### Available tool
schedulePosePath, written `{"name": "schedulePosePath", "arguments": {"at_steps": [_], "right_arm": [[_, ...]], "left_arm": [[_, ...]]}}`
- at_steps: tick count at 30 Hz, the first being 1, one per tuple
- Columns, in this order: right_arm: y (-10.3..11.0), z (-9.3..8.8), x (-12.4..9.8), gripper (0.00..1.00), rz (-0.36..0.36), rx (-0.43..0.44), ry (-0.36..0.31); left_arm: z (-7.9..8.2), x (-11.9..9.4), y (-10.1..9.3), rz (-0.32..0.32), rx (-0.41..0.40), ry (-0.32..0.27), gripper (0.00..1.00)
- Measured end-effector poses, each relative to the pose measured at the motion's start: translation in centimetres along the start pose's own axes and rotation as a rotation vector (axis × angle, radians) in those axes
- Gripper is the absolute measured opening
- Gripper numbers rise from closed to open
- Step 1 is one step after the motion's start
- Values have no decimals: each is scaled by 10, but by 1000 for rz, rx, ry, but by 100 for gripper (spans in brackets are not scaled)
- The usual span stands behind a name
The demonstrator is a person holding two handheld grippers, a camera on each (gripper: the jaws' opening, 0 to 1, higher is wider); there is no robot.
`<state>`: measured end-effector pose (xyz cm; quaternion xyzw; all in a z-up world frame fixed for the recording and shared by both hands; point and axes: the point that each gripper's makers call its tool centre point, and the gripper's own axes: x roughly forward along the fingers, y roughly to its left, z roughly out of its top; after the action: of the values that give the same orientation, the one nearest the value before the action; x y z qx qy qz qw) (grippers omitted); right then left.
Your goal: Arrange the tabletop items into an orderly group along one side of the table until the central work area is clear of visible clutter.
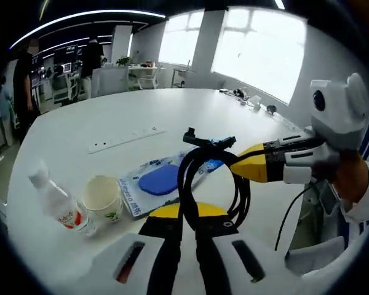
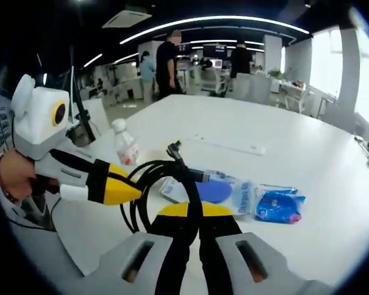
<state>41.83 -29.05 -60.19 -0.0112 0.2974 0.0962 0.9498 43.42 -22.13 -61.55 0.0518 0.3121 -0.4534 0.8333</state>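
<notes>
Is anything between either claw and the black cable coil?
Nothing visible. The left claw and right claw are both shut on the black cable coil. The bottle, paper cup and packets lie beyond it.

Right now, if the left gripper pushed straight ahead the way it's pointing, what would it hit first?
The left gripper is shut on the black cable coil. Straight beyond lies the blue-and-white packet, likely first, though depth is unclear.

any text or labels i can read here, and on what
No text reads clearly.
Clear plastic bottle with red label: print too blurred.
Cream paper cup: small green mark, unreadable.
Flat plastic packet holding a blue pad: blue print along its edge, too small to make out.
Blue crinkled wrapper: print blurred.
Long white power strip: none visible.
</notes>
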Motion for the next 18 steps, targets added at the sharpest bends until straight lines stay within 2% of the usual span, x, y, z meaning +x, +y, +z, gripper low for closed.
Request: {"name": "schedulePosePath", "arguments": {"at_steps": [11, 18], "right_arm": [[-62, -4, -40, 0, -76, 43, -22], [-92, -18, -57, 0, -105, 53, -4]], "left_arm": [[31, 32, -58, -83, 49, -10, 3], [35, 53, -89, -130, 54, 10, 3]]}}
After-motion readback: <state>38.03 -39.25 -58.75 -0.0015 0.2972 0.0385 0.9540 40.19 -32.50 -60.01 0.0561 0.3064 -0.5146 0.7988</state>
